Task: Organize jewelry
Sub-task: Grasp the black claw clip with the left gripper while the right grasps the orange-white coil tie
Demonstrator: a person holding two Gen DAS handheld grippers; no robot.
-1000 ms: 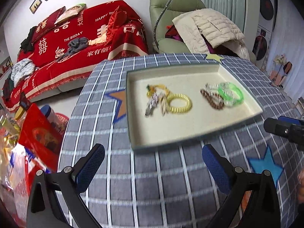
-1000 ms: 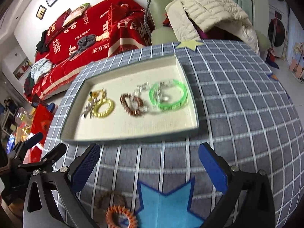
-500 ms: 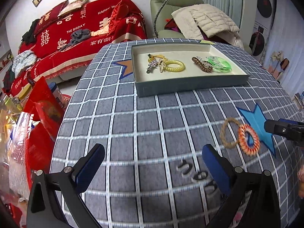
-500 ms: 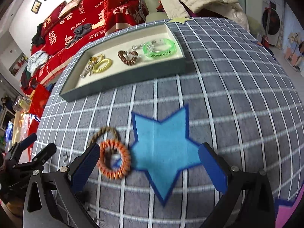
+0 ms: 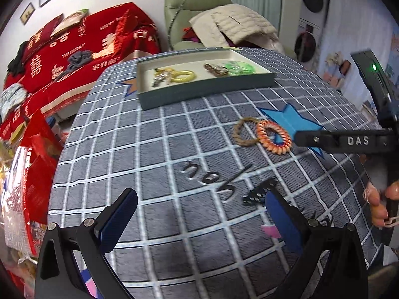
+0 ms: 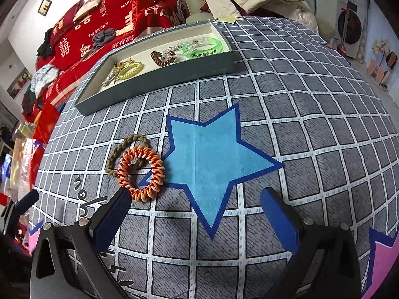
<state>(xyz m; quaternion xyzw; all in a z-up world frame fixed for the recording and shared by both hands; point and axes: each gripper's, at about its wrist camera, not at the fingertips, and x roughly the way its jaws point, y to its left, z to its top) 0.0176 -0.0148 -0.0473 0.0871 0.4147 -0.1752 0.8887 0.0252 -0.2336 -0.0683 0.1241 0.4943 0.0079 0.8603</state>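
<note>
We hold both tools spread wide and empty. Our right gripper (image 6: pixel 195 203) hovers low over the grey checked tablecloth (image 6: pixel 311 114), its left blue pad (image 6: pixel 113 213) just short of the orange-and-white coil hair tie (image 6: pixel 141 174). That coil is a plump spiral ring, striped orange, red and pale, lying flat at the left tip of the blue star patch (image 6: pixel 212 159). It overlaps a braided olive-brown band (image 6: pixel 119 152), which sits partly under it on the far left side. Our left gripper (image 5: pixel 199 211) hangs farther back, well apart from the pair, with black lettering on the cloth between its pads.

Beyond, the shallow grey-green tray (image 6: pixel 159 77) sits toward the far edge and holds a yellow coil tie (image 6: pixel 129 69) with a metal clip beside it, a brown coil (image 6: pixel 162 58), clear beads and a green bangle (image 6: pixel 203 47).

Compared with a second ago, both cameras have pulled back from the tray and dropped; the two loose ties, then barely in sight, now lie right ahead of the right tool.
</note>
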